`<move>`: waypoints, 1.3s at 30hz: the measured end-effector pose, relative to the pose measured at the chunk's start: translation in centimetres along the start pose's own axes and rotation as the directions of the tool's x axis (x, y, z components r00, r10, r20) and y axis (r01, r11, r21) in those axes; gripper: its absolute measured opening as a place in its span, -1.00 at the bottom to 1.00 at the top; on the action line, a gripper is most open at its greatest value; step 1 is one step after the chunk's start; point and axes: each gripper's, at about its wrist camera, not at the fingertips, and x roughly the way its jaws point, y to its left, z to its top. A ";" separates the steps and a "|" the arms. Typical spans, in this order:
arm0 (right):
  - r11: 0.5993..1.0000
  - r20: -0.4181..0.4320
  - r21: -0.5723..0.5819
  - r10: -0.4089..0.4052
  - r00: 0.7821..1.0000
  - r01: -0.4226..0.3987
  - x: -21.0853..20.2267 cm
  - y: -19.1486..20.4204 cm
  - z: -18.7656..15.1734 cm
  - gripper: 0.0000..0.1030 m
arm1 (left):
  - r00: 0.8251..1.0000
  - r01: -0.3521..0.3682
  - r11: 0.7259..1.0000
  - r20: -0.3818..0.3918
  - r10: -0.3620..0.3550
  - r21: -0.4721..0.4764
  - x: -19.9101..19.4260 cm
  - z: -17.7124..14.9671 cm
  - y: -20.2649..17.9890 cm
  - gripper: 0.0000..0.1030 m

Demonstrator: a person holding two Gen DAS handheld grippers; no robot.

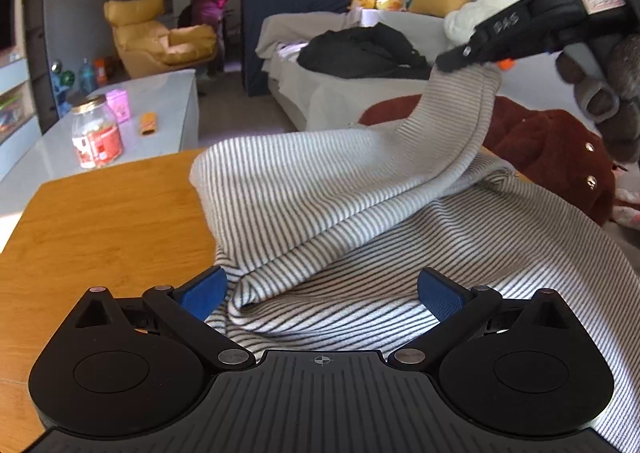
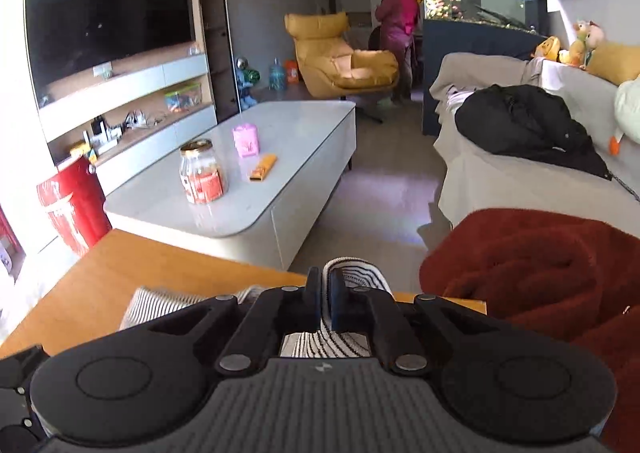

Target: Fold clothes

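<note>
Right now the striped garment (image 1: 360, 213) lies on the wooden table (image 1: 100, 221), bunched over the table's right half & running to the near edge under the left gripper (image 1: 322, 289). L gripper's blue fingers (image 1: 204, 289) stand wide apart, one each side of a fabric fold, clamping nothing; cloth sits between them and below.

R gripper (image 1: 464, 63) is up high at the far right of the left wrist view, held by a gloved hand (image 1: 600, 93), fingers pinched tight on a hem of the striped garment so one flap rises in a taut ridge from the pile to the tips. Right wrist view confirms: fingers (image 2: 312, 289) narrow w/ striped cloth squeezed between them.

Rust-red fleece garment (image 1: 552, 145) lies heaped just beyond the table's right edge, beside the striped one; can't tell if they touch.

Behind the far edge: white coffee table (image 2: 280, 173) w/ a glass jar (image 2: 202, 173), a pink box (image 2: 246, 141) & an orange packet (image 2: 263, 167). Black jacket (image 2: 528, 125) lies on the covered sofa (image 2: 500, 181).
</note>
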 end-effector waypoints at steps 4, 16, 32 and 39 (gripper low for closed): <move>0.994 -0.033 0.080 -0.072 0.997 0.075 1.9 -2.4 -2.0 -0.92 | 0.997 -0.074 0.997 0.008 0.074 -0.024 0.0 0.4 1.4 1.00; 0.974 -0.158 0.096 -0.188 0.969 0.204 4.5 -2.9 -8.4 -0.78 | 0.983 0.119 0.993 0.143 -0.114 -0.028 0.8 5.4 0.6 1.00; 0.962 -0.100 0.244 -0.103 0.990 0.125 1.5 -0.8 -11.1 0.23 | 0.998 0.022 0.999 0.059 -0.024 0.033 2.6 2.3 3.0 1.00; 0.961 0.112 0.272 0.024 0.993 -0.054 -0.8 1.9 -7.7 1.00 | 0.998 0.027 1.000 0.062 -0.027 0.001 1.7 1.6 4.2 1.00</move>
